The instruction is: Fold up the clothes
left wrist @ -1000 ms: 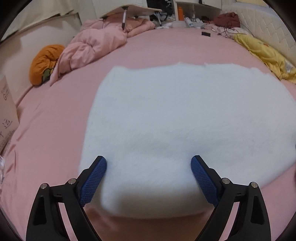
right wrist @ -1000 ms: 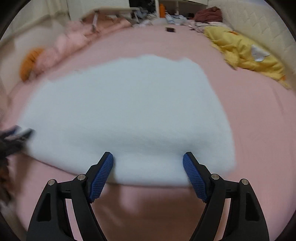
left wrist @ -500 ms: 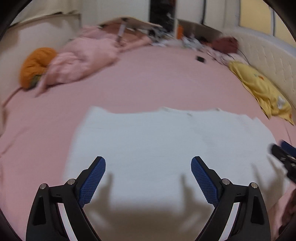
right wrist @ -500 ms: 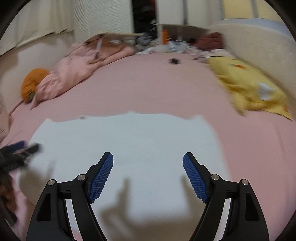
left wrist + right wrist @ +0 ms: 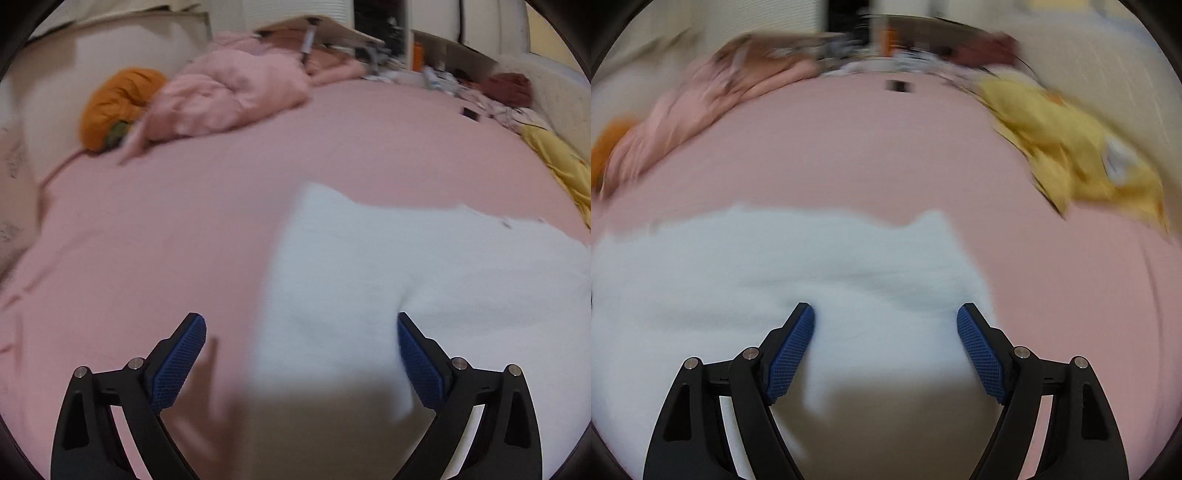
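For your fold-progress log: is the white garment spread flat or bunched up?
Spread flat: the white garment lies as one smooth sheet on the pink bed. Layers underneath: cannot tell.

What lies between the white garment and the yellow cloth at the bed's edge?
Only bare pink sheet separates the white garment from the yellow cloth; nothing rests on that stretch. The right wrist view shows it, though blurred.

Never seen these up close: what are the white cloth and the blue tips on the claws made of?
White cloth: looks like soft, matte, fleecy fabric; no sheen, but blur hides the weave. Blue tips: probably rubber or plastic pads, given the fine grid texture, on black, smooth, likely plastic fingers.
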`<state>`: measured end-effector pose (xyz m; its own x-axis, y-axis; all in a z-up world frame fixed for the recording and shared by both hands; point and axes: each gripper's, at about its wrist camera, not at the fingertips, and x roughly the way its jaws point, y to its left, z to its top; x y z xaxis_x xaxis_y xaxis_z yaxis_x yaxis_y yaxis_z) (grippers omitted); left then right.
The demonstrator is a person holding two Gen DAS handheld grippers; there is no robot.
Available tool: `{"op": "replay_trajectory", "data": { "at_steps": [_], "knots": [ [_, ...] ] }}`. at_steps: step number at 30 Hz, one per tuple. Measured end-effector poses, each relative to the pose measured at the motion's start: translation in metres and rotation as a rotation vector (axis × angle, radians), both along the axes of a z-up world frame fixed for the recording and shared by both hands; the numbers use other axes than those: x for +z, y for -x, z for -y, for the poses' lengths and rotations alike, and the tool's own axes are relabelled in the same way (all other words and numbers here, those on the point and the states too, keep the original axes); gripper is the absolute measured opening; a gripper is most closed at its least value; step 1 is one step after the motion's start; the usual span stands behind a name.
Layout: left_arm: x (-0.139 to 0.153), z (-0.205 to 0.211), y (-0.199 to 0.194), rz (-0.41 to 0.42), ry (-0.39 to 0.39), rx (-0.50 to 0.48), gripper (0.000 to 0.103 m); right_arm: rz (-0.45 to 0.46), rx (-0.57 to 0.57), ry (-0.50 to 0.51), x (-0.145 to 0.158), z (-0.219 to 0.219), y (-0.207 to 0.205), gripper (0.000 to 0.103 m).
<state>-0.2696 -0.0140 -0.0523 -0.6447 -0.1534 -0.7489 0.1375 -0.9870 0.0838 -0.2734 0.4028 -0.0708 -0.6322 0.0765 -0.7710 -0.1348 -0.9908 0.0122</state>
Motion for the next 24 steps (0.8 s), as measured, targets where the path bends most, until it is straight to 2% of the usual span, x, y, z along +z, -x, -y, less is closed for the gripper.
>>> {"op": "replay_trajectory", "data": {
  "at_steps": [1, 2, 3, 4, 5, 6, 7, 8, 10, 12, 13, 16, 17, 18, 20, 22, 23, 24],
  "knots": [
    [0.007, -0.001, -0.002, -0.026, 0.015, 0.012, 0.099, -0.008, -0.070, -0.055, 0.008, -0.002, -0.001, 0.079],
    [0.015, -0.010, -0.002, -0.052, -0.029, -0.008, 0.099, -0.041, -0.123, -0.154, 0.018, 0.002, -0.006, 0.079],
    [0.023, -0.019, -0.003, -0.078, -0.076, -0.030, 0.099, -0.124, -0.160, -0.229, 0.031, 0.011, -0.013, 0.080],
    [0.031, -0.029, -0.004, -0.104, -0.124, -0.052, 0.099, -0.189, -0.132, -0.194, 0.041, 0.020, -0.017, 0.080],
    [0.026, -0.041, 0.001, -0.080, -0.119, -0.068, 0.099, -0.205, -0.081, -0.122, 0.045, 0.027, -0.016, 0.080],
    [0.020, -0.054, 0.006, -0.053, -0.110, -0.084, 0.099, -0.173, 0.004, -0.013, 0.044, 0.037, -0.009, 0.080],
    [0.013, -0.066, 0.011, -0.025, -0.102, -0.100, 0.099, -0.095, 0.089, 0.069, 0.036, 0.052, 0.004, 0.080],
    [0.007, -0.079, 0.016, 0.002, -0.093, -0.116, 0.099, -0.050, 0.121, 0.070, 0.030, 0.063, 0.010, 0.080],
    [-0.005, -0.104, 0.027, 0.057, -0.075, -0.147, 0.099, 0.021, 0.146, -0.043, 0.011, 0.082, 0.021, 0.080],
    [-0.018, -0.129, 0.037, 0.112, -0.057, -0.178, 0.101, 0.068, 0.101, -0.109, -0.003, 0.072, 0.030, 0.080],
    [-0.017, -0.126, 0.037, 0.095, -0.052, -0.173, 0.101, 0.065, 0.049, -0.084, -0.001, 0.056, 0.030, 0.080],
    [-0.004, -0.099, 0.035, 0.045, 0.084, -0.066, 0.100, 0.056, -0.170, -0.117, 0.011, 0.006, 0.027, 0.080],
    [0.002, -0.088, 0.029, 0.030, 0.104, -0.019, 0.100, 0.053, -0.234, -0.125, 0.015, -0.009, 0.026, 0.080],
    [0.009, -0.076, 0.023, 0.015, 0.123, 0.028, 0.096, 0.039, -0.242, -0.108, 0.020, -0.014, 0.021, 0.080],
    [0.018, -0.060, 0.006, -0.010, 0.006, 0.045, 0.096, -0.038, -0.207, -0.041, 0.036, -0.014, -0.003, 0.080],
    [0.023, -0.053, -0.022, -0.046, -0.144, -0.003, 0.096, -0.099, -0.109, -0.002, 0.045, 0.008, -0.027, 0.080],
    [0.021, -0.054, -0.038, -0.045, -0.164, -0.040, 0.096, -0.103, -0.036, 0.023, 0.042, 0.020, -0.038, 0.080],
    [0.015, -0.056, -0.049, -0.029, -0.147, -0.051, 0.096, -0.101, 0.037, 0.045, 0.039, 0.033, -0.051, 0.080]
  ]
}}
